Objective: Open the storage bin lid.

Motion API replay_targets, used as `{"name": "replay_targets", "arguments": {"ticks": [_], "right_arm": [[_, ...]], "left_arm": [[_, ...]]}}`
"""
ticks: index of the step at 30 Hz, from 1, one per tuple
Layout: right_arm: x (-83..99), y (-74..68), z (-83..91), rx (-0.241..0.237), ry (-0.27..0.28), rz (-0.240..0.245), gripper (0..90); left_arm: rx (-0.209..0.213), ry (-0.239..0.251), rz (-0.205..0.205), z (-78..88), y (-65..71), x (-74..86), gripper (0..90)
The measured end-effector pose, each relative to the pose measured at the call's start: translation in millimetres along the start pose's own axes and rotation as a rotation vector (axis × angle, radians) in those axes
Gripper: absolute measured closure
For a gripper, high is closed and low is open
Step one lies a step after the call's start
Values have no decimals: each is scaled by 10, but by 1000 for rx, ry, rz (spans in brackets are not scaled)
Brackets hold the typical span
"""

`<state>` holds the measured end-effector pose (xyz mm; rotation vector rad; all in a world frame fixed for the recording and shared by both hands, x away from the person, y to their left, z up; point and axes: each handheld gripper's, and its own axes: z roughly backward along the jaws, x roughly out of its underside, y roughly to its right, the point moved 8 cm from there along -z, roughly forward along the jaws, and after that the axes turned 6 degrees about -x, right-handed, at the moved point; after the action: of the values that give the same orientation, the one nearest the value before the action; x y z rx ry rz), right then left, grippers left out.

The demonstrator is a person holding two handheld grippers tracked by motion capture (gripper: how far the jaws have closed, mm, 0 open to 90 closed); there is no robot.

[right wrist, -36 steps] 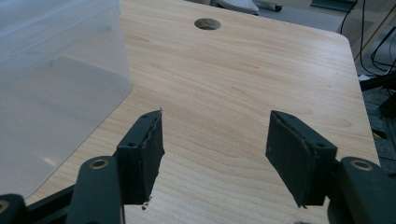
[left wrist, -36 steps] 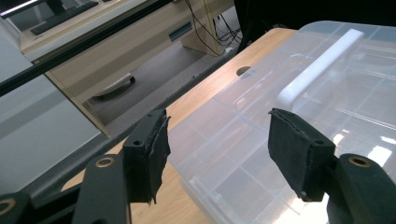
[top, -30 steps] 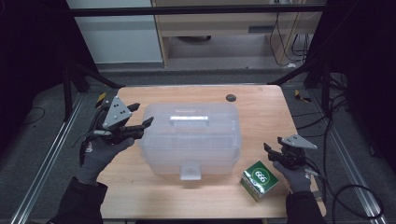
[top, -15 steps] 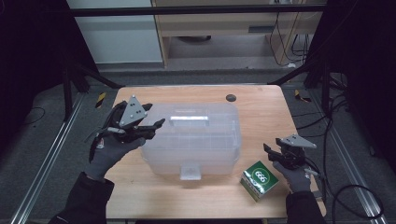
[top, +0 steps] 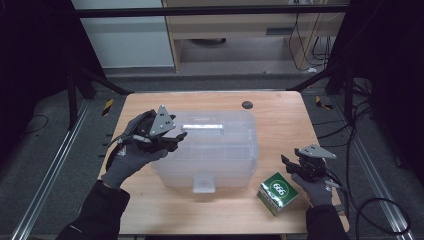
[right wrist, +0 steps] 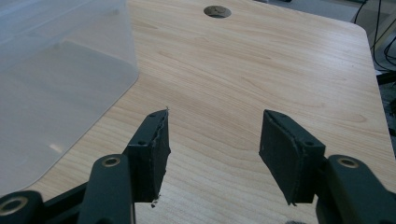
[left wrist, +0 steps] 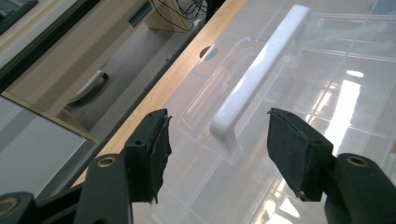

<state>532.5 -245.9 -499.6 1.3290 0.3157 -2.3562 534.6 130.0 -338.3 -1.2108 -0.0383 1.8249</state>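
A clear plastic storage box [top: 220, 150] with its lid on stands mid-table, a white handle [top: 202, 127] lying flat in the lid's recess. My left gripper [top: 176, 140] hovers open over the lid's left end. In the left gripper view its jaws [left wrist: 217, 140] frame the near end of the handle [left wrist: 254, 74] without touching it. A green carton marked 666 [top: 277, 192] sits at the front right. Just right of it my right gripper [top: 289, 165] is open over bare wood, and the right gripper view [right wrist: 212, 154] shows nothing between the pads.
The wooden table [top: 280, 125] has a round cable hole [top: 246, 104] at its back edge, also seen ahead of the right gripper [right wrist: 217, 10]. The box's corner [right wrist: 60, 60] lies to that gripper's left. A white latch tab [top: 204, 184] sticks out of the box front.
My left hand has moved right, from beside the box to over the lid's left end near the handle. The right hand and the carton have stayed put.
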Motion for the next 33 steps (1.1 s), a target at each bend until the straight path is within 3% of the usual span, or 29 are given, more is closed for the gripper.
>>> {"name": "replay_targets", "arguments": {"ticks": [11, 20, 33], "right_arm": [[3, -2, -1, -4, -4, 1, 435], [7, -15, -6, -19, -10, -7, 468], [0, -22, 32, -51, -21, -47, 602]], "left_arm": [[0, -32, -59, -134, 32, -38, 418], [14, -63, -139, -247, 83, -38, 475], [21, -98, -206, -388, 119, -15, 626]]}}
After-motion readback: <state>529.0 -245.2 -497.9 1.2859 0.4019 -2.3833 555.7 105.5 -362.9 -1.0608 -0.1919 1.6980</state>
